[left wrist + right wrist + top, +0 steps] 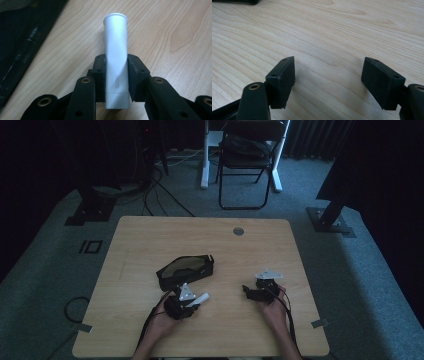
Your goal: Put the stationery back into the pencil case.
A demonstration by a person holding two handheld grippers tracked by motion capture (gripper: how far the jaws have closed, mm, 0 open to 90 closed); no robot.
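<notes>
The room is dim and murky around the pale wooden table (150, 240), its dark corners grainy; both gripper views are bright, evenly lit, with soft shadows.

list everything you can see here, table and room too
white plastic tube: 1, white, clamped in the left gripper, lettered GLOO
black mesh pouch: 1, black, table middle, open
light wooden table: 1, pale wood, round grey grommet near far edge
black folding chair: 1, black, on the floor beyond the table
floor cables: several, black, grey carpet
left gripper: 1, black, jaws on the tube
right gripper: 1, black, jaws apart over bare wood
</notes>
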